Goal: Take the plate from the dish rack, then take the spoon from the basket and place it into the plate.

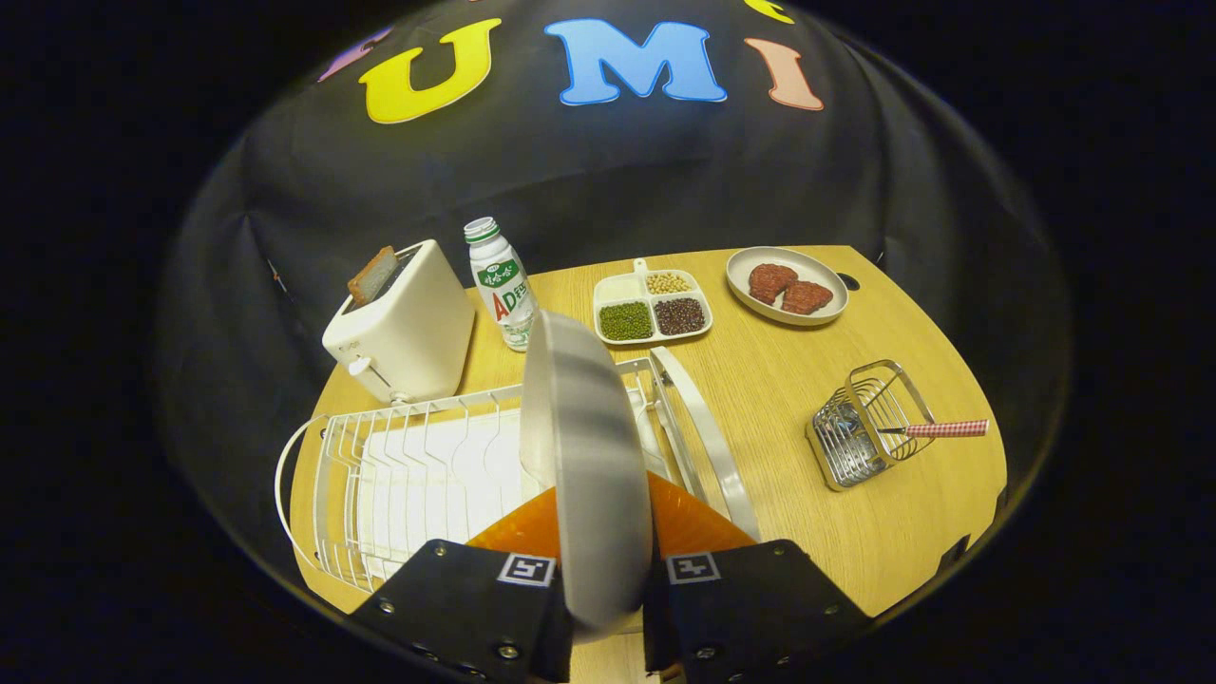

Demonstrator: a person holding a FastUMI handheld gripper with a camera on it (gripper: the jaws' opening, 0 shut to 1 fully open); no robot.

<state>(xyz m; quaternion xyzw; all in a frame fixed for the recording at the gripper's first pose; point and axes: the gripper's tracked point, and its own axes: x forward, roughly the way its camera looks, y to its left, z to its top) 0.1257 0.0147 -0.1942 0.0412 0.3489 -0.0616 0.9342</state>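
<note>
- Two fingers of the gripper are clamped on the rim of the plate, one on each face; the plate stands on edge between them, tilted slightly, and rises ahead of them.
- White wire dish rack lies just beyond the fingers, on the left part of the wooden table; the plate's lower part overlaps the rack in this view, and whether it touches the wires cannot be told.
- Second plate leans on edge at the right end of the rack, just beside the held one.
- Wire basket stands well to the right of the rack, apart from it; the spoon rests in it, with its checked handle jutting out over the rim to the right.
- White toaster stands behind the rack on the left, a slice of bread sticking out of its slot.
- White bottle with a green cap stands upright just beside the toaster, to its right.
- Divided tray farther back holds three kinds of beans, one kind in each of three compartments.
- Oval dish to the right of the tray carries two reddish-brown pieces of food, side by side.
</note>
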